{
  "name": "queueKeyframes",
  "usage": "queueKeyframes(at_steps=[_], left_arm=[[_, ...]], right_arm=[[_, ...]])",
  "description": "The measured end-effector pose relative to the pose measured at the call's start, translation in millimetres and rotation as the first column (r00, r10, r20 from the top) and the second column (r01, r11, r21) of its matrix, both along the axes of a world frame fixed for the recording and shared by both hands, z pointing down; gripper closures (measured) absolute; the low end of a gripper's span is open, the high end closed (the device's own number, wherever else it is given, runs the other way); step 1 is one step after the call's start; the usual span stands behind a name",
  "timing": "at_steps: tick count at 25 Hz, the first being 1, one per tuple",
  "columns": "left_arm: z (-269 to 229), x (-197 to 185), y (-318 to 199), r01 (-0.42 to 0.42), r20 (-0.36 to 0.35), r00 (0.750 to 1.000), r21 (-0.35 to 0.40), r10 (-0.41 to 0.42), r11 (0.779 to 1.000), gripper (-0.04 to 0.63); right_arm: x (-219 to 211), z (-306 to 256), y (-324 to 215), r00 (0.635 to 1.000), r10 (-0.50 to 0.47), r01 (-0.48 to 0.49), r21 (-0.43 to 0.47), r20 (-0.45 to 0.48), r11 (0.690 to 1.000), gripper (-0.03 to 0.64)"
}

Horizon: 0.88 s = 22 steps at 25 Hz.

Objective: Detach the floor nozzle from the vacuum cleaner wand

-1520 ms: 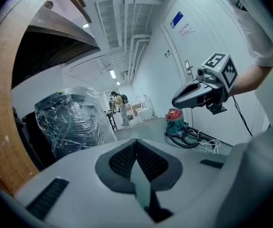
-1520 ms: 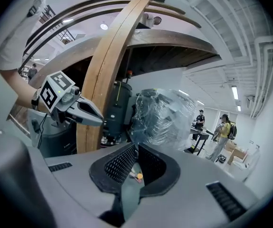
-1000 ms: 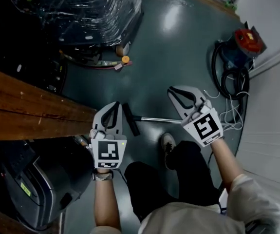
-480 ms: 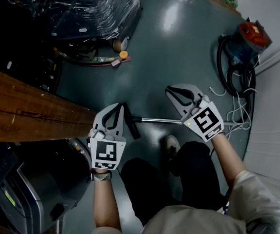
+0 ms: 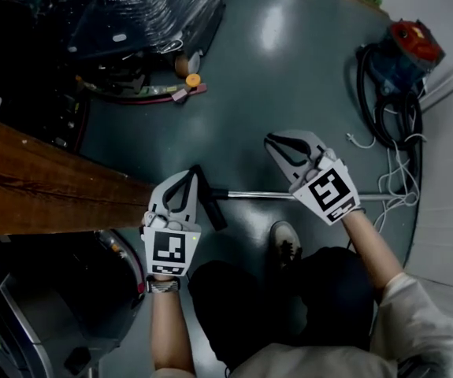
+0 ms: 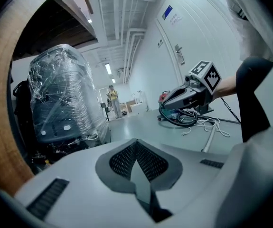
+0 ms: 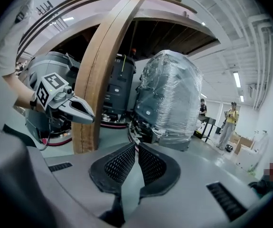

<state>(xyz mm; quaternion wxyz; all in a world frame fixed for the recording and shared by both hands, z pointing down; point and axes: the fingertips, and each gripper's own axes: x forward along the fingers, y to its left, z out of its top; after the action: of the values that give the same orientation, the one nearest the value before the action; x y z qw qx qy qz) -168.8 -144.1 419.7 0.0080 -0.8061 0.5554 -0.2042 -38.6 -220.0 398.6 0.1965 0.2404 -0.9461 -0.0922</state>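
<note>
Lower than a second before, the left gripper (image 5: 187, 175), jaws together and empty, hung at lower centre just beside the black bar-shaped floor nozzle (image 5: 210, 201). The right gripper (image 5: 271, 140), likewise lowered and closed on nothing, hovered right of centre over the attached chrome wand tube (image 5: 251, 194).

Left gripper (image 5: 188, 173) and right gripper (image 5: 271, 139) lower, nearer wand (image 5: 258, 194)

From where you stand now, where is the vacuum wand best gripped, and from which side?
Grip the bare metal tube of the wand, just behind the floor nozzle, coming from above. It lies flat on the floor, thin and straight, so jaws should close across it.
</note>
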Motion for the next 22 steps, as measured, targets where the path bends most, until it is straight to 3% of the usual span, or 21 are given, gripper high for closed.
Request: queueKeyframes(at_steps=[5, 16, 20, 22], left_arm=[[37, -6, -5, 0.009, -0.031, 0.999, -0.017, -0.009, 1.000, 0.597], [140, -29, -27, -0.004, -0.183, 0.983, -0.178, -0.029, 0.984, 0.597], [174, -22, -35, -0.011, -0.171, 0.985, -0.228, -0.028, 0.974, 0.596], [194, -16, -32, -0.029, -0.129, 0.992, -0.252, -0.003, 0.967, 0.595]], right_arm=[[0, 32, -7, 0.999, 0.037, -0.037, -0.026, -0.004, 0.999, 0.578], [-21, 128, -4, 0.998, -0.021, 0.017, -0.073, -0.057, 0.997, 0.577], [-22, 168, -1, 0.995, -0.055, 0.044, -0.121, -0.088, 0.992, 0.577], [-20, 186, 2, 0.993, -0.071, 0.056, -0.150, -0.098, 0.987, 0.577]])
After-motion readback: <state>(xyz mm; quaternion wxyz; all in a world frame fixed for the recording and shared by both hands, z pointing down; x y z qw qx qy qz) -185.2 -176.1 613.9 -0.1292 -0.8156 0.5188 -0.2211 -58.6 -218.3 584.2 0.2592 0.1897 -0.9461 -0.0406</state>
